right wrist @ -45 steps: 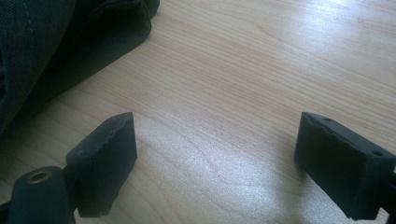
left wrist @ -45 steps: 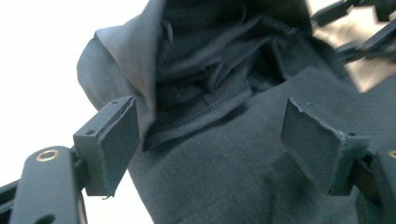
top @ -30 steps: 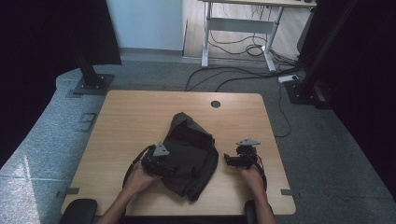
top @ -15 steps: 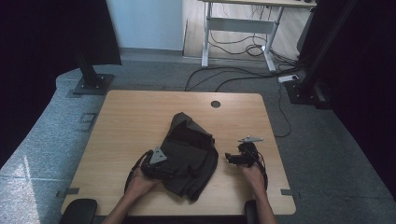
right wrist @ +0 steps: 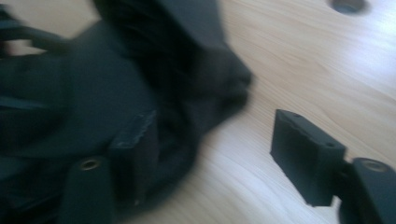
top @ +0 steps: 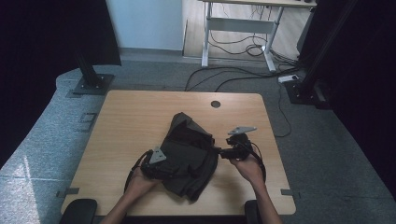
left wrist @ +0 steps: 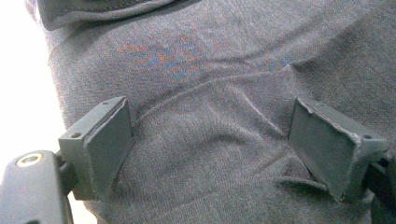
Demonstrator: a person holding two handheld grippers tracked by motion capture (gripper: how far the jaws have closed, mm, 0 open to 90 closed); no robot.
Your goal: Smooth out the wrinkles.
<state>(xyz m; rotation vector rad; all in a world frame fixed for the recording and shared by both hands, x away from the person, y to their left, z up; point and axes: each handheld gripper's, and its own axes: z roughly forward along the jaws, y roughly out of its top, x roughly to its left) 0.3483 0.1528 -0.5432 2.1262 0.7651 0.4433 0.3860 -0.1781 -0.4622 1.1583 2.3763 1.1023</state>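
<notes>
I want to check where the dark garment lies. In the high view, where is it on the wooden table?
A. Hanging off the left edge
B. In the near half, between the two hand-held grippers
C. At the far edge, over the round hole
B: the dark garment lies on the near half of the table, between the left hand-held gripper and the right hand-held gripper; the round hole is uncovered.

A light wooden table [top: 130,121] is being seen across the lower middle of the high view, with a round cable hole [top: 215,104] lying near its far edge. Grey carpet [top: 56,135] is being shown around it. A black stand base [top: 93,84] is sitting at the upper left, and another [top: 303,91] at the upper right. A white-framed desk [top: 238,28] is standing at the top centre, with dark cables [top: 233,77] trailing beneath it. A power strip [top: 290,78] is lying at the upper right.
</notes>
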